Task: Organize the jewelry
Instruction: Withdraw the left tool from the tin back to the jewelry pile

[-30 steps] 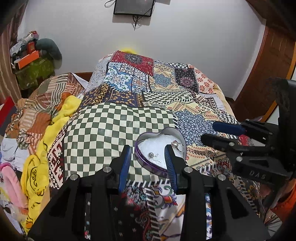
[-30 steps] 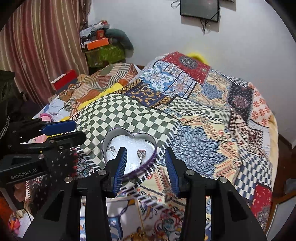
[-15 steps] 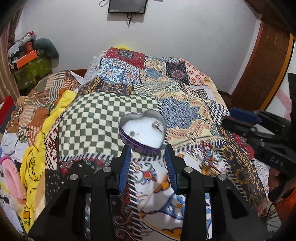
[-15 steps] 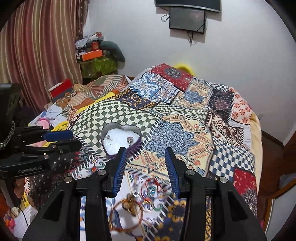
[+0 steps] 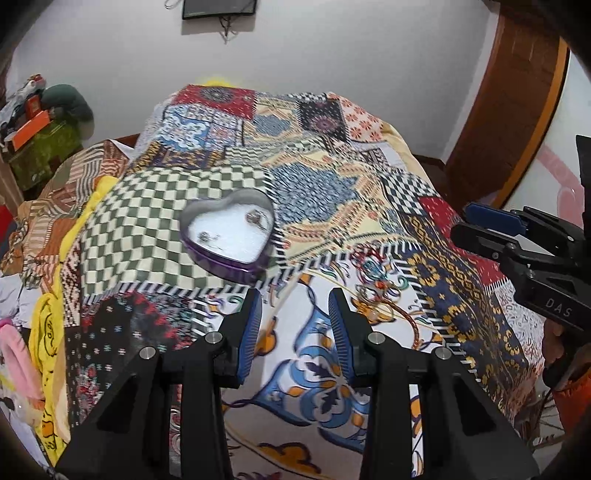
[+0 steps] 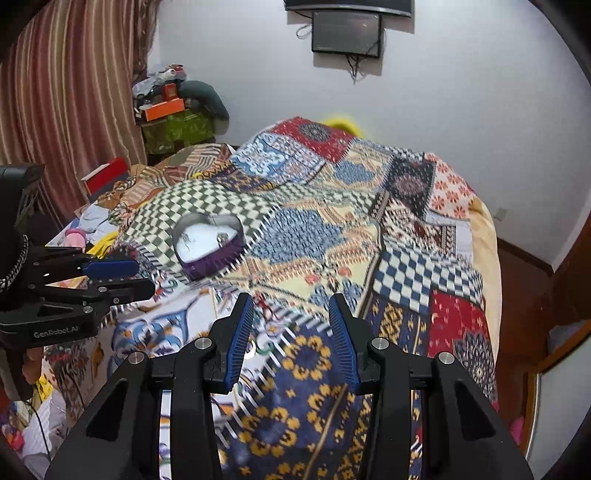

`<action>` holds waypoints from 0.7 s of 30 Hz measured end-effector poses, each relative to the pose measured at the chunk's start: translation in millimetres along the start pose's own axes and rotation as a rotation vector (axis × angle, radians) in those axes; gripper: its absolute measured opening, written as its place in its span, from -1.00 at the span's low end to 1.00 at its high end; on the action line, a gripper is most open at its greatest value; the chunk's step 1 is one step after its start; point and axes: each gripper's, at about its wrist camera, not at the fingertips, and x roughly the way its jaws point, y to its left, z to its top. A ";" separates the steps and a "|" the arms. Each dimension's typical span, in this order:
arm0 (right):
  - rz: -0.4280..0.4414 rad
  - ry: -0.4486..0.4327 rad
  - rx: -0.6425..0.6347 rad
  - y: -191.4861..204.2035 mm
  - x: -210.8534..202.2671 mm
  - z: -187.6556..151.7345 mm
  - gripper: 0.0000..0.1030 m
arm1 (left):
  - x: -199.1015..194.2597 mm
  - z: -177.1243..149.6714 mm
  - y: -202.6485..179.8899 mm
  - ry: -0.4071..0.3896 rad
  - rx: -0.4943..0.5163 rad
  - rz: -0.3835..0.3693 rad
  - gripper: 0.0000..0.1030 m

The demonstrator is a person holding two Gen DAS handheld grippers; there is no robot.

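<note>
Patchwork bedspread [image 5: 332,206] covers the bed that fills both views, below a white wall [image 6: 461,92] carrying a dark wall-mounted screen [image 6: 346,34]. Heart-shaped tin [image 5: 228,236], purple-sided with a white lining, rests on the green-checked patch; two small jewelry pieces [image 5: 255,218] lie inside, their kind too blurred to tell. Left gripper [image 5: 295,314] is held above the bedspread near the tin, blue-padded jaws set wide, nothing between them. Right gripper [image 6: 291,317] is held likewise over the navy-and-gold patch, jaws wide and empty, well apart from the tin. Striped curtain [image 6: 66,92] and a cluttered shelf [image 6: 173,122] stand at left.
</note>
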 end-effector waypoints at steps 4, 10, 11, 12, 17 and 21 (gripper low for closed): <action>0.022 0.031 0.002 -4.5 6.2 -12.4 -0.25 | 9.3 -2.0 -7.7 0.018 0.016 -0.013 -0.29; 0.038 0.059 -0.062 7.0 18.4 -25.5 -0.25 | 19.9 -7.5 -13.2 0.035 0.028 -0.019 -0.29; 0.043 0.062 -0.070 9.6 21.3 -26.4 -0.25 | 20.9 -8.6 -13.4 0.037 0.031 -0.015 -0.29; 0.047 0.064 -0.072 10.8 23.2 -27.1 -0.25 | 22.3 -9.8 -13.6 0.040 0.036 -0.011 -0.29; 0.078 0.089 -0.072 14.7 36.3 -25.4 -0.25 | 24.1 -13.0 -11.5 0.045 0.045 -0.008 -0.29; 0.103 0.108 -0.059 15.1 44.3 -24.0 -0.28 | 25.9 -14.4 -9.7 0.047 0.047 -0.013 -0.29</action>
